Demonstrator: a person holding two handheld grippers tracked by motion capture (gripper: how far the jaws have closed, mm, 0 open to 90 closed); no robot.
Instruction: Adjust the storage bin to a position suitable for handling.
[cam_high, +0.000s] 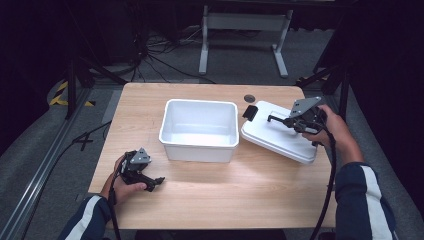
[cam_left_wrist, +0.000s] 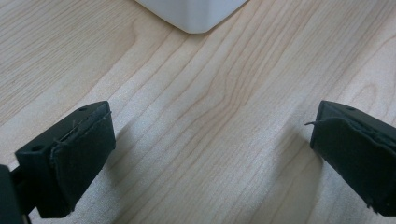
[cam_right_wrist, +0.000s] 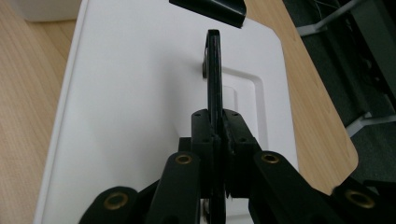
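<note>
Right gripper (cam_right_wrist: 217, 154) view: lid handle (cam_right_wrist: 214, 79) seen edge-on between closed jaws, its near end hidden behind pads; lid (cam_right_wrist: 130, 116) cut off at bottom edge behind linkage; black latch (cam_right_wrist: 210, 9) beyond jaws cut by top edge

Left gripper (cam_left_wrist: 208, 154) view: box (cam_left_wrist: 194, 14) ahead of open jaws, corner alone in frame, rest cut by top edge; right jaw clipped by right edge

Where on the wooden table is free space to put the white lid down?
Bare wood lies in front of the white plastic tub, between the left gripper and the right sleeve. The right side is crowded: the flat white lid, held by the right gripper, fills it.
</note>
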